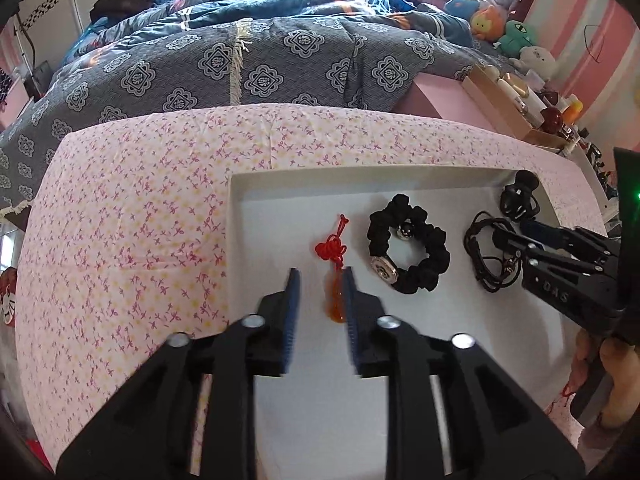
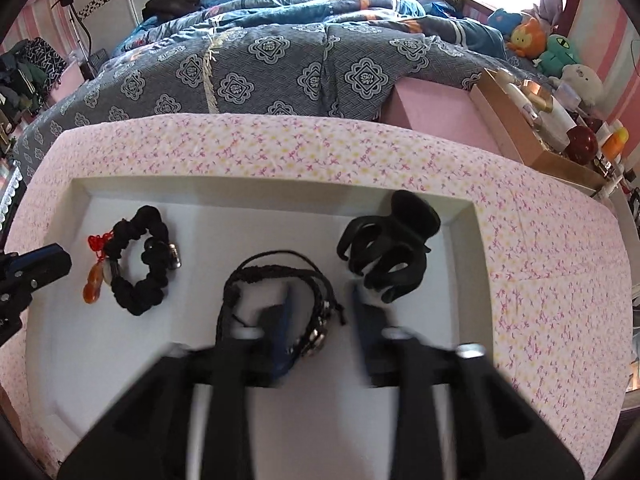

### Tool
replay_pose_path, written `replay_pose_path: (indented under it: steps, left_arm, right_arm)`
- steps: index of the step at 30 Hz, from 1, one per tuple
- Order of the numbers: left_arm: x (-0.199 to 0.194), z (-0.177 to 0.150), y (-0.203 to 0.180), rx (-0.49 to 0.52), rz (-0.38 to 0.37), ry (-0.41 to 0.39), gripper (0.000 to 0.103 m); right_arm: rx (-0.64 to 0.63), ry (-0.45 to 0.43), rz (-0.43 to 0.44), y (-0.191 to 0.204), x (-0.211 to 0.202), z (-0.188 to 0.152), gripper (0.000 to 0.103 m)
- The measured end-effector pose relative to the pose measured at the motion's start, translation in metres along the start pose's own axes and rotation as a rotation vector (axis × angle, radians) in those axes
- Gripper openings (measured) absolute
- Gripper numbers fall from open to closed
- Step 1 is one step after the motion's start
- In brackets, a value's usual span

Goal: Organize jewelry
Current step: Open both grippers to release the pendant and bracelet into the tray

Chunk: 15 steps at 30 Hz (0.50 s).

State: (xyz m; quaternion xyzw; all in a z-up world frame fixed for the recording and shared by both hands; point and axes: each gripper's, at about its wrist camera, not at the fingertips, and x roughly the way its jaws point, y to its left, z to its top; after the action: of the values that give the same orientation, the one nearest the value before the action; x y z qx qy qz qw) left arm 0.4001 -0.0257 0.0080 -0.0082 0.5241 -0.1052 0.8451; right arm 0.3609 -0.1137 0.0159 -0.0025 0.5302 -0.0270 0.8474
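Note:
A white tray (image 1: 240, 208) lies on a pink flowered cloth. In the tray, a red knot charm with an orange pendant (image 1: 335, 300) lies between the fingers of my left gripper (image 1: 320, 284), close to the right finger; the jaws stand apart and do not pinch it. Beside it are a black scrunchie (image 1: 420, 264) with silver charms and a black braided cord bracelet (image 2: 276, 270). My right gripper (image 2: 322, 306) is open over the bracelet, its left finger inside the cord loop. A black claw hair clip (image 2: 394, 240) stands just beyond its right finger.
The flowered cloth (image 2: 540, 264) covers the table around the tray. Behind the table is a bed with a grey patterned quilt (image 2: 280, 68). At the right stand a cardboard box of bottles (image 2: 532, 120) and plush toys (image 2: 560, 52). A person's hand (image 1: 612, 380) holds the right gripper.

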Motion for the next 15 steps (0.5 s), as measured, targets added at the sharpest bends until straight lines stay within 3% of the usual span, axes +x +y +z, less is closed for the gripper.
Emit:
replay_pose_path:
  steps: [2,6,8,15]
  left_arm:
    - [-0.004,-0.002,0.000,0.001,0.006,-0.009,0.044]
    - [-0.014,-0.007,0.001,-0.004,0.004,-0.026,0.059]
    - [-0.023,-0.010,0.002,-0.001,0.013,-0.045,0.072]
    - [-0.047,-0.026,0.011,0.009,0.052,-0.085,0.090]
  right_arm:
    - [-0.001,-0.002,-0.002,0.000,-0.003,-0.001,0.048]
    - [-0.004,-0.005,0.020,-0.002,-0.015,-0.006,0.048]
    - [-0.013,-0.009,0.022,-0.004,-0.022,-0.010,0.049]
    - [-0.044,-0.039,-0.024,-0.019,-0.050,-0.028,0.060]
